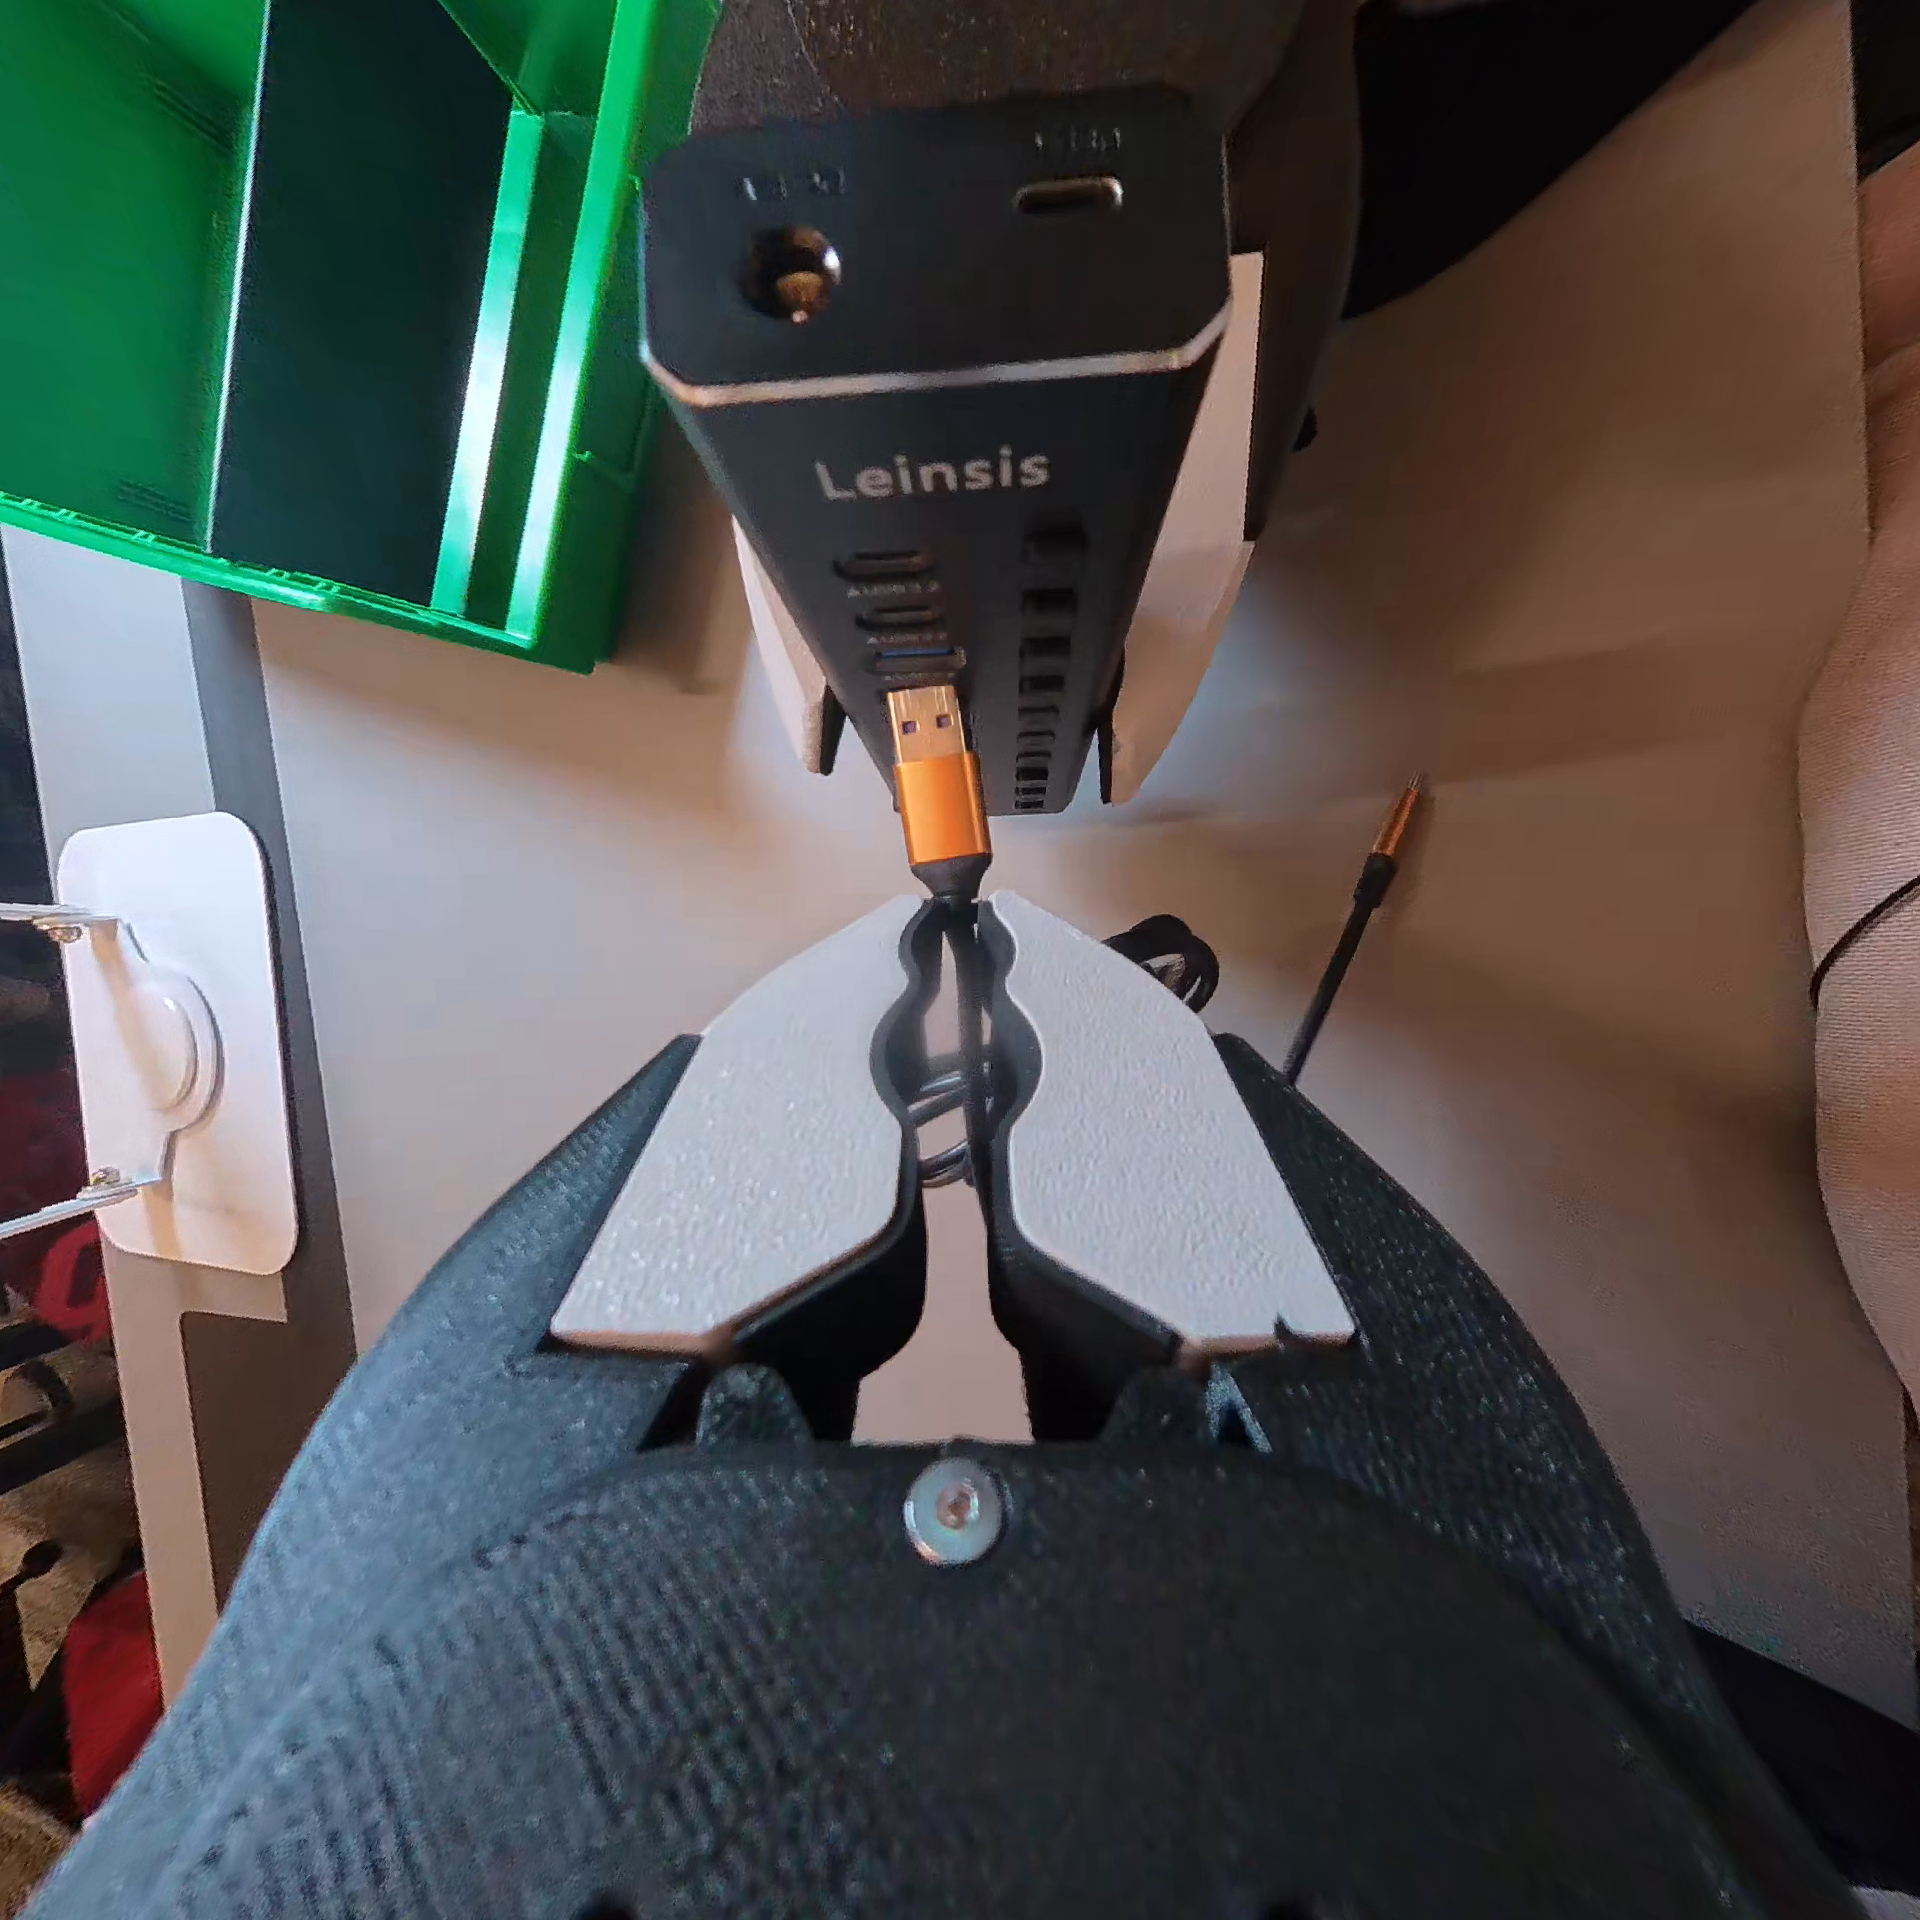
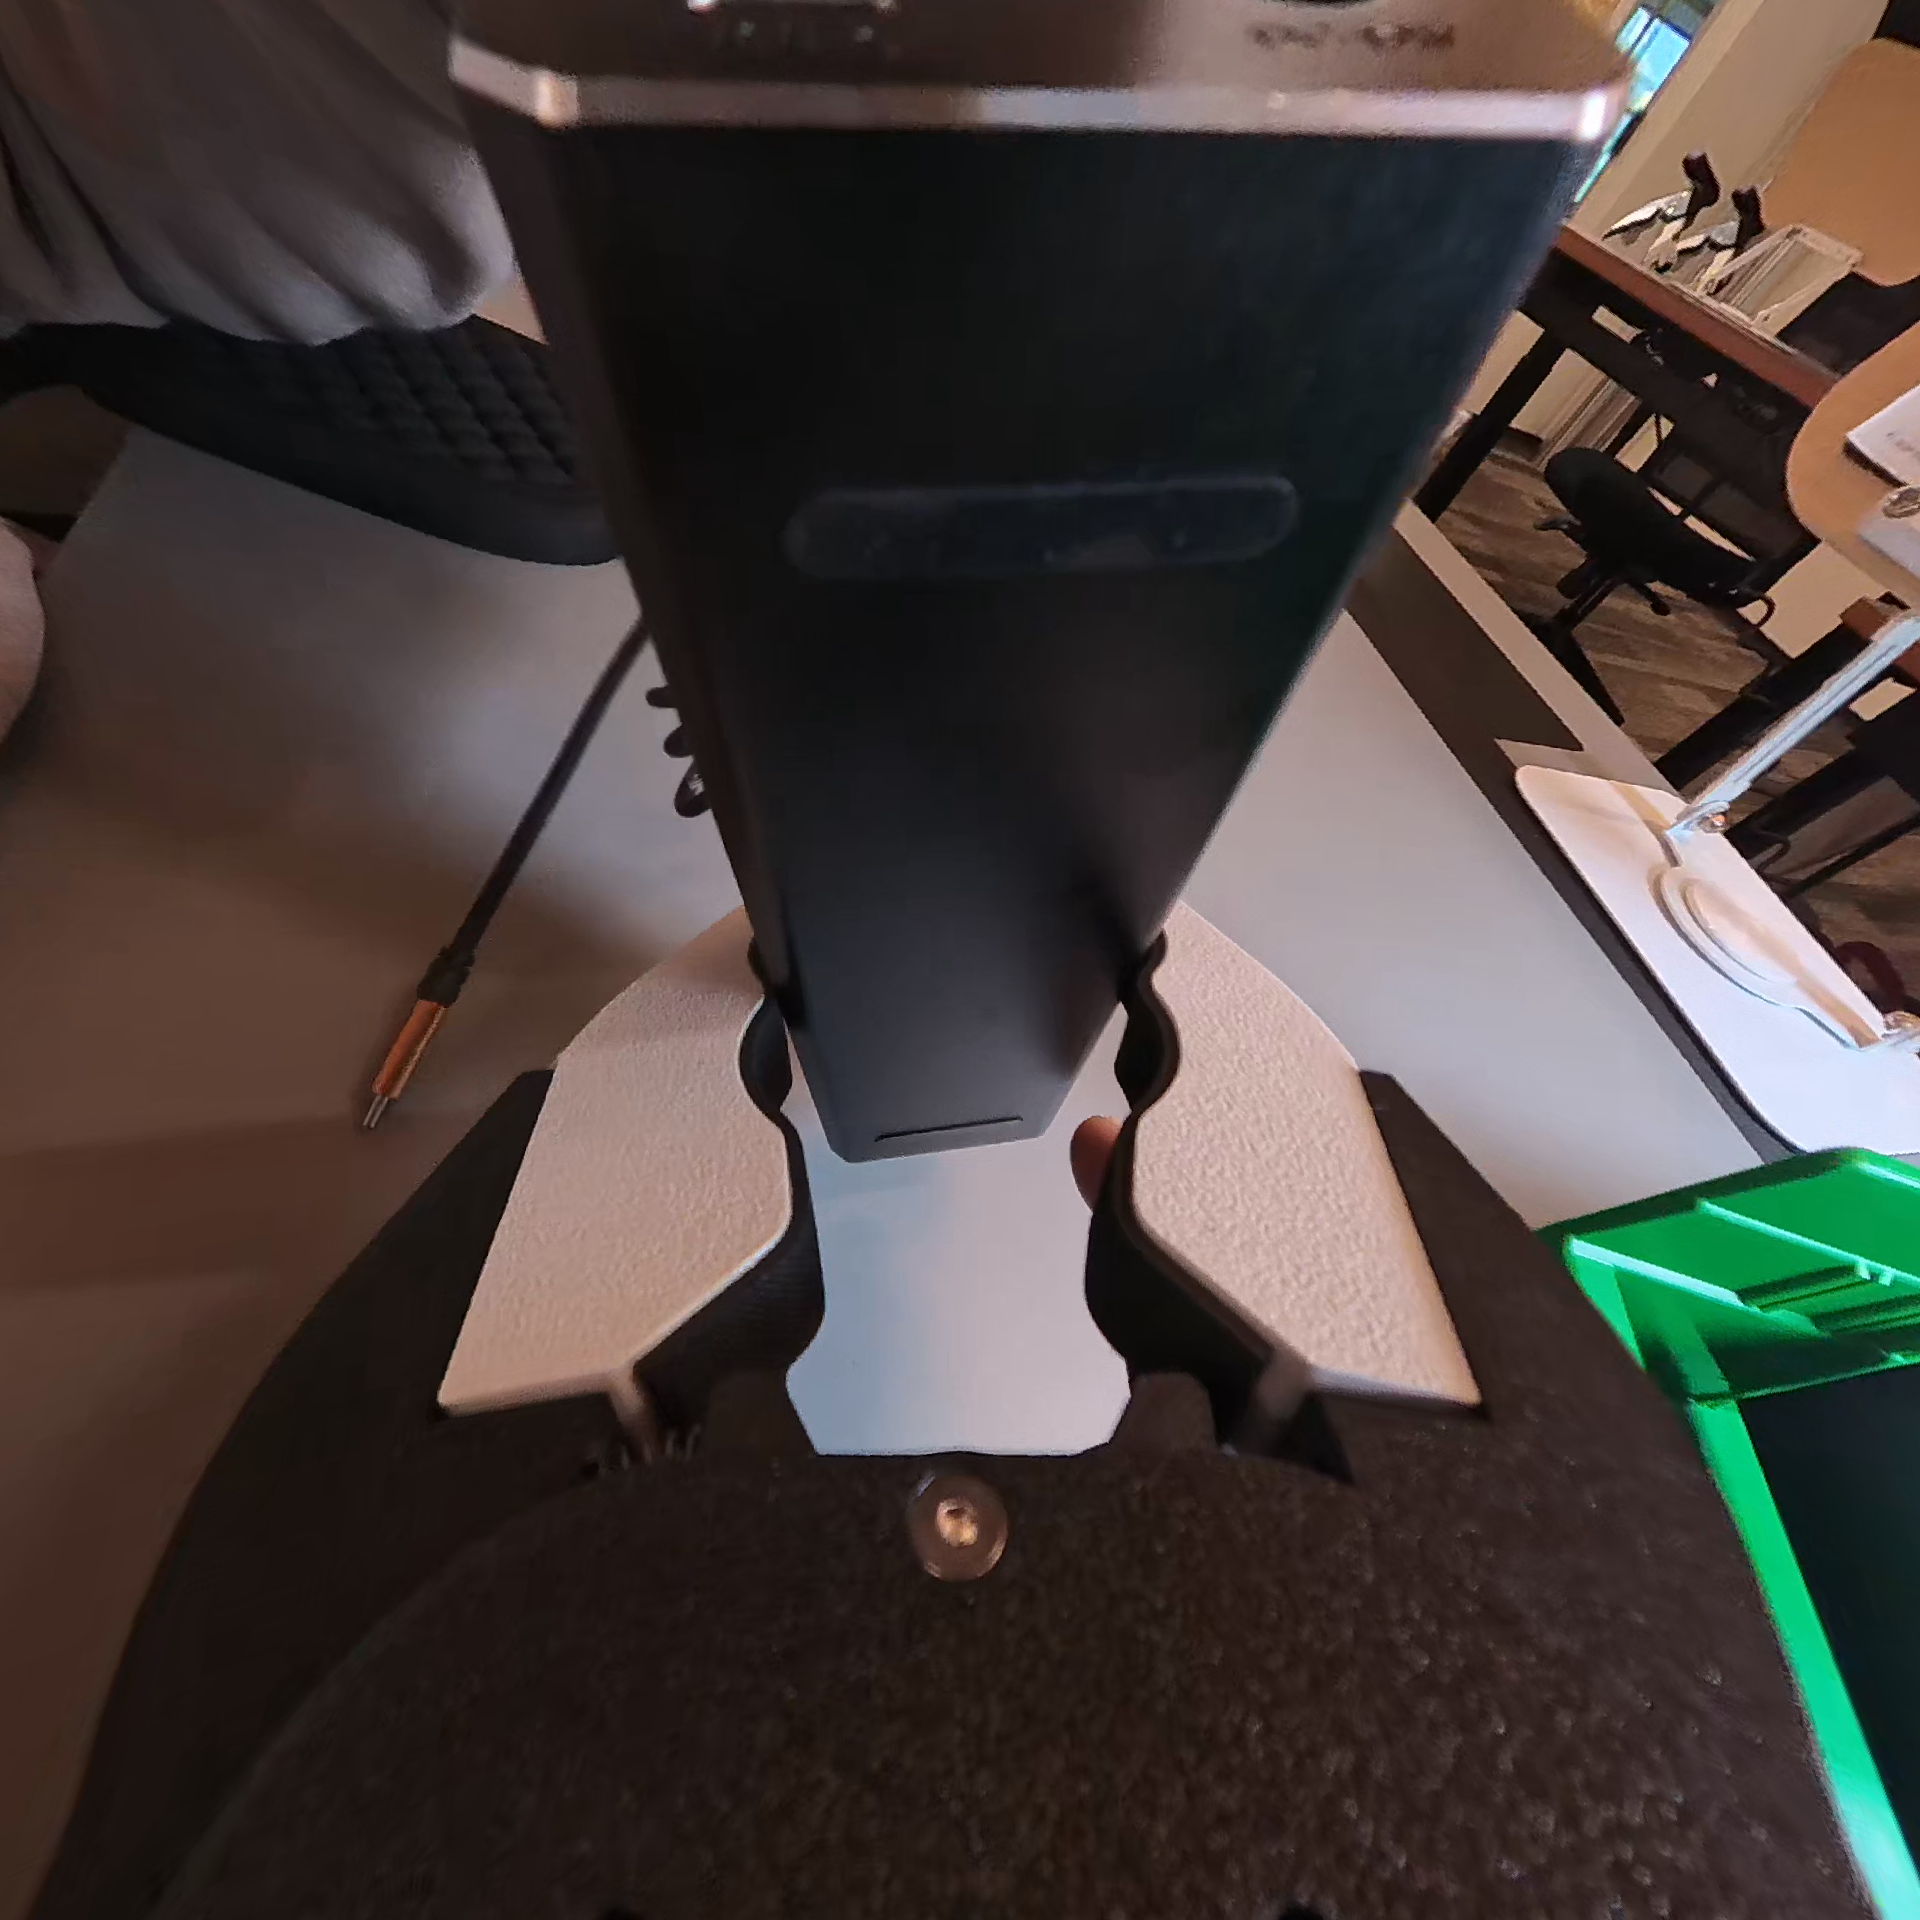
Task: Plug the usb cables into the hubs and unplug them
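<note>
My left gripper (image 1: 954, 902) is pinched nearly shut on a black cable (image 1: 964, 1039), right behind its orange plug (image 1: 940, 805); the cable runs back down the narrow gap between my two white fingers (image 1: 769, 1132). The plug's metal tip points at the hub (image 1: 935, 436), just at the lowest of the ports in the left column on its face, and most of the metal shell is out in the open, so I cannot tell whether the tip has entered the port at all. My right gripper (image 2: 951, 1049) has the hub by its lower end, the jaws spread to its width and pressed against both sides; from that side I look up along the hub's (image 2: 997, 623) plain dark back to its silver-edged top. The hub stands raised and tilted above the pale table (image 1: 520, 831). The cable's other end, with a small orange connector (image 1: 1392, 826), lies loose on the table to the right of the hub, well apart from it; in the right wrist view that connector (image 2: 400, 1049) lies at the left. A green bin (image 1: 312, 301) sits at the table's far left, near the hub's top end, and a white pad (image 1: 171, 1039) lies at the table's left edge.
</note>
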A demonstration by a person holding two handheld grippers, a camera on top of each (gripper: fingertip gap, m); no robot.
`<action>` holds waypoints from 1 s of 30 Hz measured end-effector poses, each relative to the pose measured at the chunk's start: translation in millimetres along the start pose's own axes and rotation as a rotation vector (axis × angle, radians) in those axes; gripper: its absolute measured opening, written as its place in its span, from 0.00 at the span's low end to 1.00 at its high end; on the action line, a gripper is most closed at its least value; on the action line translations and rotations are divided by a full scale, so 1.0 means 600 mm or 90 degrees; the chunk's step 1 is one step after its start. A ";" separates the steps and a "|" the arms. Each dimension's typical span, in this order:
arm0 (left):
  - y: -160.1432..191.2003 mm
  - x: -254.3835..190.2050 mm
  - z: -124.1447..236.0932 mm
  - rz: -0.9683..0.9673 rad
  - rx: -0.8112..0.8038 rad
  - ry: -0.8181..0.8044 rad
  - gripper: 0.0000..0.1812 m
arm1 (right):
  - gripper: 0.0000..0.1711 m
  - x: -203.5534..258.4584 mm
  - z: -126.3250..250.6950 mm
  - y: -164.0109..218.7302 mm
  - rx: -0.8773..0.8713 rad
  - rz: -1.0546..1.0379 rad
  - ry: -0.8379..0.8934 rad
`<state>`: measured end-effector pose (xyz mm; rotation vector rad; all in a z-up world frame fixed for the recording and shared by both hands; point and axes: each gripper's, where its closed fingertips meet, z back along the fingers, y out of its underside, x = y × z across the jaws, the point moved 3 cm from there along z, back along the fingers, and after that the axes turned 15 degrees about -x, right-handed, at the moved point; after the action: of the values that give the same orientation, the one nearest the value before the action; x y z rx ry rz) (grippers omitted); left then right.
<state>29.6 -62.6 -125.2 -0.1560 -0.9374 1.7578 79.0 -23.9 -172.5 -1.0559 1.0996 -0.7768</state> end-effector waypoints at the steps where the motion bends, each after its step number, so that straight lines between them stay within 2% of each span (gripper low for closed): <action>1: 0.001 0.001 0.000 0.001 0.001 -0.002 0.04 | 0.36 0.000 0.000 0.000 0.004 0.003 0.002; 6: 0.003 0.000 -0.002 -0.014 0.013 -0.003 0.04 | 0.36 0.003 -0.002 0.008 0.037 0.032 0.003; 15: -0.012 -0.009 0.003 -0.034 -0.047 0.035 0.04 | 0.36 0.014 -0.002 0.021 0.086 0.062 -0.015; 19: -0.006 -0.005 -0.001 -0.043 -0.040 0.026 0.04 | 0.36 0.016 -0.003 0.003 0.025 0.017 -0.021; 23: -0.016 -0.002 -0.002 -0.028 -0.095 0.027 0.04 | 0.36 0.012 0.005 0.000 0.022 0.009 -0.018; 28: -0.015 -0.010 -0.015 -0.036 -0.084 0.035 0.04 | 0.36 0.017 0.002 0.018 0.081 0.046 -0.014; 30: -0.036 -0.015 -0.014 -0.014 -0.144 0.050 0.04 | 0.38 0.019 -0.003 0.026 0.103 0.055 -0.016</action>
<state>53.6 -63.6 -120.0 -0.3570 -1.0747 1.6106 80.7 -29.1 -191.0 -0.8742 1.0365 -0.7676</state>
